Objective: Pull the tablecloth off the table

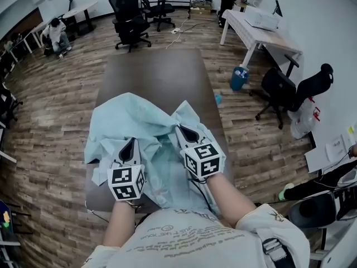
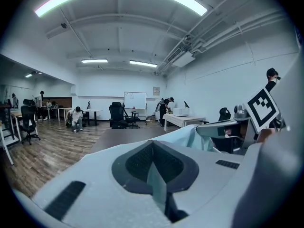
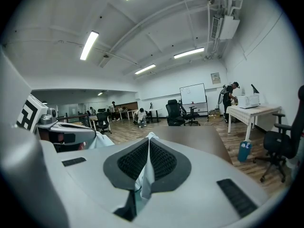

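Nearest first. Left tongs point(image 1: 132, 141) are clamped shut on a fold of the thin pale blue-green tablecloth point(image 1: 139, 113). The left gripper view shows the fold pinched edge-on between the pads with no gap. Right tongs point(image 1: 182, 129), just to the right, are also closed on a fold. The right gripper view shows cloth running up between the pads and poking out at the tip.

Cloth location: crumpled in a heap over the near half of the dark brown rectangular tabletop point(image 1: 162, 71). Some of it looks to hang over the near left edge. The far half of the tabletop is bare.

Step, my read: mid-pull, roughly half done. Both grips look sound, so no re-grab needed.

Next move calls for:
- Draw both tongs back toward the person and past the near edge, together and at the same rate, so the heap slides rather than twists.
- Lift slightly, or the bunch may drag and catch on the near edge.
- Pull smoothly. It's thin fabric in a thin pinch, and a jerk could slip it out of the pads.

Further out is wood-plank floor point(image 1: 50, 110). A small blue bin point(image 1: 239, 78) sits right of the tabletop, and black office chairs point(image 1: 131, 24) stand beyond its far end. A long white desk point(image 1: 259, 29) is far right, and a person point(image 1: 56, 32) crouches far left. None of it looks to be in the pull path.
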{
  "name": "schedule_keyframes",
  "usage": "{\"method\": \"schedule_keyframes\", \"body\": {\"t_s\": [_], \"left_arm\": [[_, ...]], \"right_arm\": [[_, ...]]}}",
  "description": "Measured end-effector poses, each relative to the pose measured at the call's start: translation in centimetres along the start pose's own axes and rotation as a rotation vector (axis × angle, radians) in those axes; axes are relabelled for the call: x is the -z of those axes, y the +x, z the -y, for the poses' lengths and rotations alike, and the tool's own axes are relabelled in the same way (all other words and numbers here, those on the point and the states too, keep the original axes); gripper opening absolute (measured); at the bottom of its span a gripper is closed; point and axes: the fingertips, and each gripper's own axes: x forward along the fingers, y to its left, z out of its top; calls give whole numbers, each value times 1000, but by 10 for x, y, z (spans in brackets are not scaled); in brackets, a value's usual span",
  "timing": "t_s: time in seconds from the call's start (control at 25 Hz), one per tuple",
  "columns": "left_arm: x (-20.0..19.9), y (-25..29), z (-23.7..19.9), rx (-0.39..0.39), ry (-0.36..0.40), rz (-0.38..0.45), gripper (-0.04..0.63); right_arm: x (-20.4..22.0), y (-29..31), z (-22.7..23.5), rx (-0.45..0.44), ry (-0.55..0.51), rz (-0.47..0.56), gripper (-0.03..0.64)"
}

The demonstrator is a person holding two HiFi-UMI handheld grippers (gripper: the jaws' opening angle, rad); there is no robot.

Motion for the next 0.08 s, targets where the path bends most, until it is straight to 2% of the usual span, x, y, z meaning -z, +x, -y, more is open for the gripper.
{"method": "schedule_keyframes", "body": {"t_s": [0.08], "left_arm": [[0, 1, 3, 0, -1, -5, 11]], "right_arm": [[0, -2, 5, 2, 7, -1, 15]]}}
